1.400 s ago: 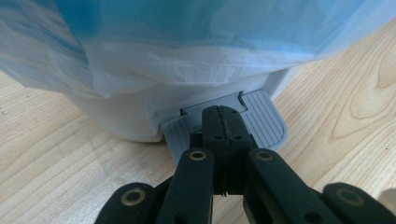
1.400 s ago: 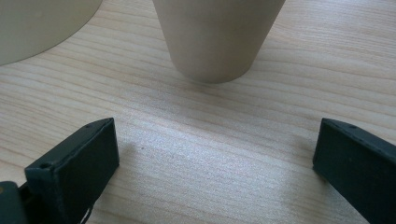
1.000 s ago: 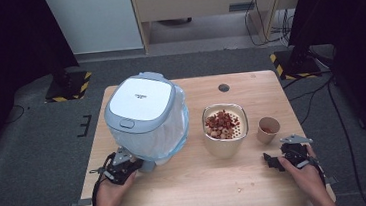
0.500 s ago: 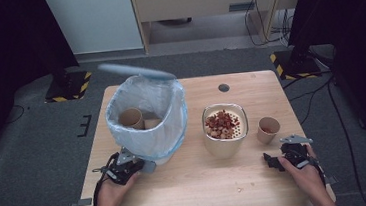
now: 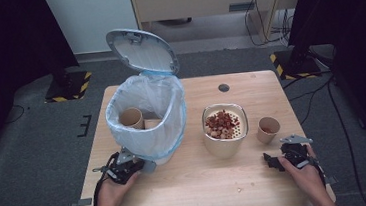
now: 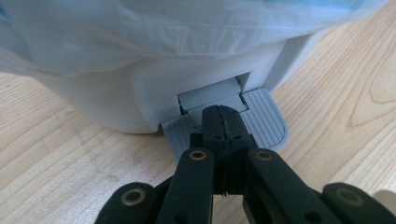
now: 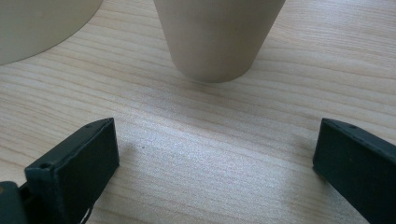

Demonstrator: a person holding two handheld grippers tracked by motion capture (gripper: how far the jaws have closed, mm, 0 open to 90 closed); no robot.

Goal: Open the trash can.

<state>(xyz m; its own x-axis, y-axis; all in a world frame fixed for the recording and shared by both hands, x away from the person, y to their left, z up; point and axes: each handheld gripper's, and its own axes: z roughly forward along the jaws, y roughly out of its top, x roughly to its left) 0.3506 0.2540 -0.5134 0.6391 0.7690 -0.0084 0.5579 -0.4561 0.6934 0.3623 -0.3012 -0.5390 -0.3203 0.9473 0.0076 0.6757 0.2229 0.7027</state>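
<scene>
A white pedal bin [image 5: 144,117] lined with a pale blue bag stands on the left of the wooden table [image 5: 198,189], its lid [image 5: 141,50] swung up. A brown paper cup [image 5: 131,118] lies inside it. My left gripper [image 5: 143,166] is shut, and its closed tips [image 6: 223,117] rest on the grey foot pedal [image 6: 267,120] at the bin's base. My right gripper [image 5: 276,157] sits open on the table at the right, its jaws wide apart [image 7: 215,154] with nothing between them. Another paper cup [image 5: 267,128] [image 7: 218,32] stands just beyond it.
A beige bowl [image 5: 226,139] with a strainer insert of red and pale pieces stands between the bin and the cup; its wall [image 7: 42,21] shows left of the cup. A small dark disc [image 5: 224,87] lies at the table's far side.
The bin's lid has swung from closed to fully open, showing the bag and the cup inside. Neither hand has shifted.
</scene>
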